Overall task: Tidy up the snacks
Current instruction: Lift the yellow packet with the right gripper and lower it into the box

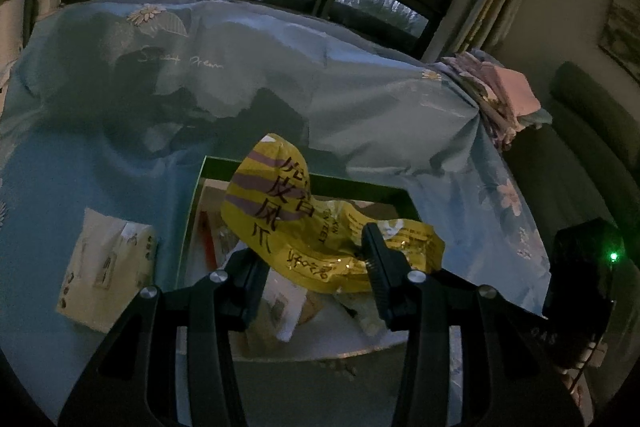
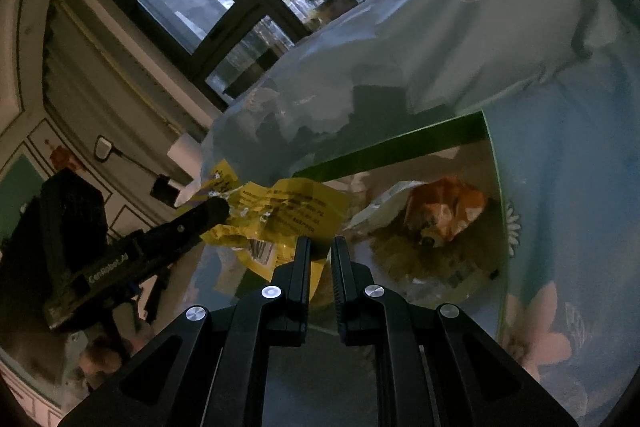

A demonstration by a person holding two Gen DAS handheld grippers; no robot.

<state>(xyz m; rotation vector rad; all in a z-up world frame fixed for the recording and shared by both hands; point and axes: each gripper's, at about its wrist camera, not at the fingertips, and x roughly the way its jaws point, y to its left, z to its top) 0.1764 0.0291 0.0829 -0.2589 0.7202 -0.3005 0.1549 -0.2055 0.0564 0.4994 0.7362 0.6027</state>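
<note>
My left gripper (image 1: 308, 251) holds a crumpled yellow snack bag (image 1: 280, 211) with purple stripes between its fingers, above a green-rimmed box (image 1: 360, 185) of snacks on the bed. In the right wrist view the same yellow bag (image 2: 288, 207) hangs from the left gripper's finger (image 2: 200, 217) over the box (image 2: 400, 147). My right gripper (image 2: 321, 247) is nearly shut and empty, just behind the bag. An orange snack packet (image 2: 444, 211) and pale packets lie inside the box.
A white paper packet (image 1: 108, 267) lies on the blue floral bedsheet (image 1: 120, 147) left of the box. Folded pink cloths (image 1: 504, 95) sit at the bed's right corner. Windows stand behind the bed.
</note>
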